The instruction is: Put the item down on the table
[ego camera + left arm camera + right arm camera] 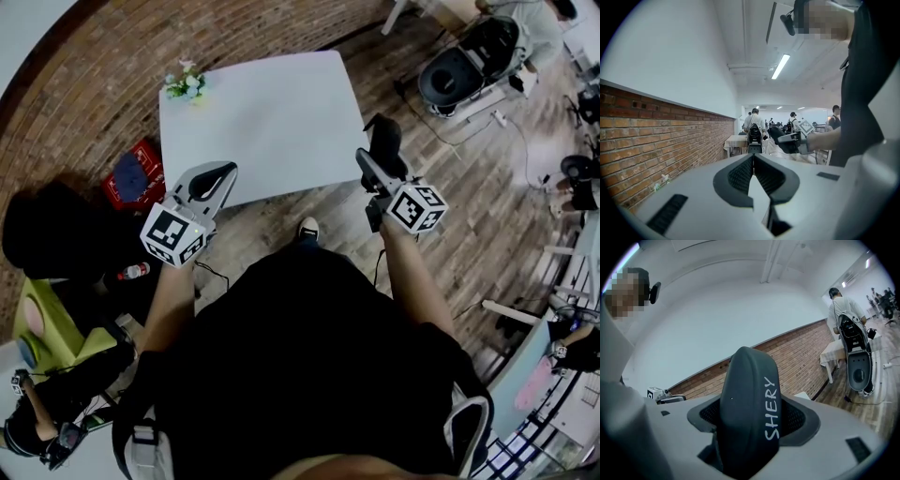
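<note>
The item is a dark rounded case point(749, 413) with "SHERY" written on it in white, standing upright between the jaws of my right gripper point(751, 430), which is shut on it. In the head view this case point(383, 138) sticks out of the right gripper point(378, 161) above the wooden floor, just off the right near corner of the white table point(272, 112). My left gripper point(221, 175) is held at the table's left near edge. Its jaws point(753, 158) are shut together with nothing between them.
A small bunch of flowers point(186, 84) stands at the table's far left corner. A red crate point(134, 175) and dark bags lie on the floor to the left. A black and white machine point(469, 64) stands at the far right. A brick wall point(656, 145) runs along the left.
</note>
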Action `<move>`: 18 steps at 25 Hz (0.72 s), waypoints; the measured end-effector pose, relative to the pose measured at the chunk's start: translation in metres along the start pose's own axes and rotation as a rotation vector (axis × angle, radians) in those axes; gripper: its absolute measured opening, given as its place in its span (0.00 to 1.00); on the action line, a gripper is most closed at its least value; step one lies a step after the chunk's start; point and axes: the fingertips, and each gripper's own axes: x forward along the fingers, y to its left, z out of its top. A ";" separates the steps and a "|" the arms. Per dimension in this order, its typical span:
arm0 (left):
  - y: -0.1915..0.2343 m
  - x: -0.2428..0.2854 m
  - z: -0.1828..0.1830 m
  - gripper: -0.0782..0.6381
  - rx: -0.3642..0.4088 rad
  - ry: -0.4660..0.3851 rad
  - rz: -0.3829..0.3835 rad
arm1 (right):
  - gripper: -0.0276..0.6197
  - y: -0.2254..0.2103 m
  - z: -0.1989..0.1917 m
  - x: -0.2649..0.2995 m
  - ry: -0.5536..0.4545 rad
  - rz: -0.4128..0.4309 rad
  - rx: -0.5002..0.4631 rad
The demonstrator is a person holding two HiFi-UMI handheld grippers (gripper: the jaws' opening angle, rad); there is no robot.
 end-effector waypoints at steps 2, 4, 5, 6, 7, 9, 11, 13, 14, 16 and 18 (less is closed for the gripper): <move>-0.001 0.007 0.001 0.13 -0.001 0.005 -0.006 | 0.59 -0.005 0.002 0.002 0.002 0.000 0.004; -0.003 0.012 0.001 0.13 -0.009 0.009 -0.010 | 0.59 -0.009 0.001 0.003 0.006 0.000 0.009; -0.004 0.014 0.000 0.13 -0.012 0.011 -0.011 | 0.59 -0.011 0.000 0.002 0.009 -0.001 0.009; -0.005 0.016 -0.002 0.13 -0.011 0.013 -0.011 | 0.59 -0.013 -0.001 0.002 0.011 -0.001 0.010; -0.005 0.019 -0.004 0.13 -0.008 0.014 -0.011 | 0.59 -0.016 -0.001 0.002 0.012 -0.001 0.010; -0.004 0.024 -0.006 0.13 0.000 0.017 -0.009 | 0.59 -0.022 -0.001 0.004 0.012 0.001 0.010; -0.002 0.029 -0.007 0.13 0.007 0.019 -0.007 | 0.59 -0.028 -0.001 0.008 0.014 0.001 0.009; -0.001 0.034 -0.006 0.13 0.005 0.020 -0.008 | 0.59 -0.032 0.000 0.011 0.019 -0.001 0.006; -0.001 0.037 -0.005 0.13 0.003 0.020 -0.008 | 0.59 -0.035 0.000 0.013 0.022 -0.001 0.006; 0.000 0.044 -0.005 0.13 0.007 0.024 -0.008 | 0.59 -0.041 0.003 0.017 0.026 0.000 0.008; 0.002 0.051 -0.004 0.13 0.010 0.028 -0.006 | 0.59 -0.046 0.006 0.022 0.030 0.006 0.012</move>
